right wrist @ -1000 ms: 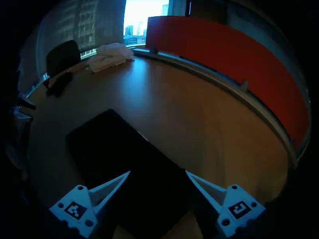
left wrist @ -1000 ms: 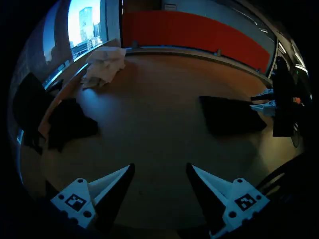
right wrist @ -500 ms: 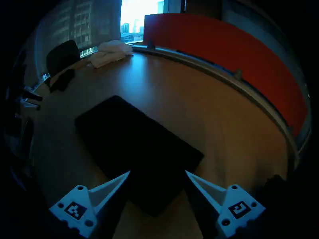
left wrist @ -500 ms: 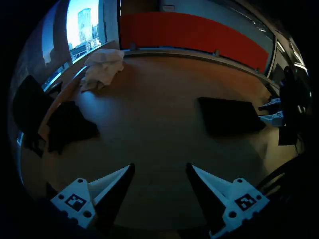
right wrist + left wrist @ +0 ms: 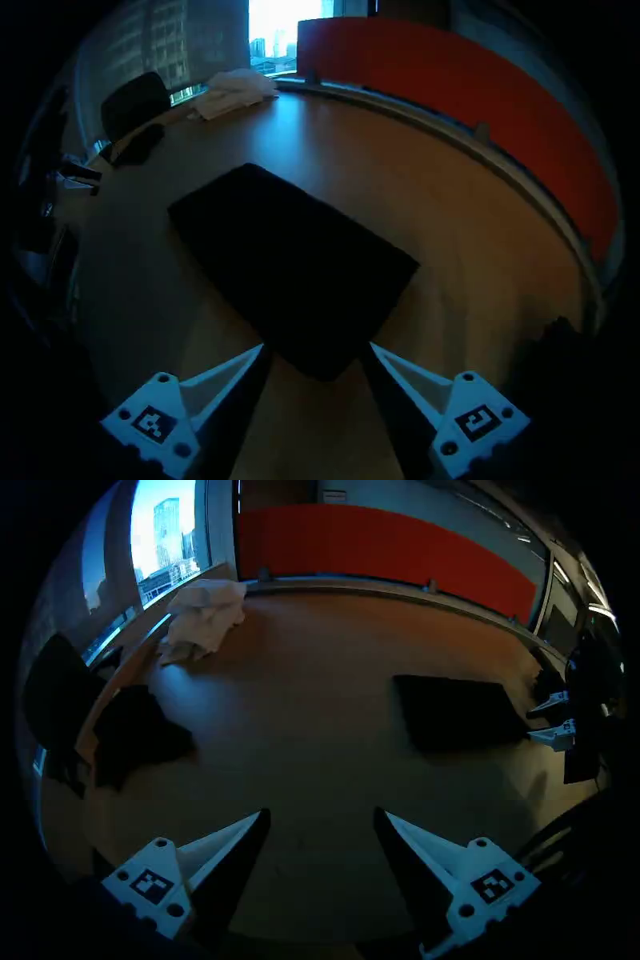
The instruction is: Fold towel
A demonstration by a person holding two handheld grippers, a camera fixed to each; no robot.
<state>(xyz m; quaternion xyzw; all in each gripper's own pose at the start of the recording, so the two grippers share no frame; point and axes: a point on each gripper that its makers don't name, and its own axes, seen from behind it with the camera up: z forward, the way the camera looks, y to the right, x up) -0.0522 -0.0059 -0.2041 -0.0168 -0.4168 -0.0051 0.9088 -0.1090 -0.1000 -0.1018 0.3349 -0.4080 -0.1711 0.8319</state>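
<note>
Left gripper view: near, left gripper (image 5: 320, 812) spread wide above smooth brown wooden table (image 5: 312, 720), white wedge fingers with black inner pads, gripping nothing. Right of centre, flat black rectangular towel (image 5: 456, 712), matte, edges straight, lying on the wood. Just right of it, right gripper (image 5: 552, 720), white tips apart. Far left, crumpled white cloth heap (image 5: 200, 616); nearer left, rumpled dark cloth (image 5: 136, 732). Far across, red partition panel (image 5: 384, 544).

Right gripper view: right gripper (image 5: 316, 346) open, clamping nothing. Black towel (image 5: 296, 256) spread flat, near corner reaching in between the fingertips; touching or not, cannot tell. Far left, left gripper (image 5: 76, 172), small and dim.
</note>
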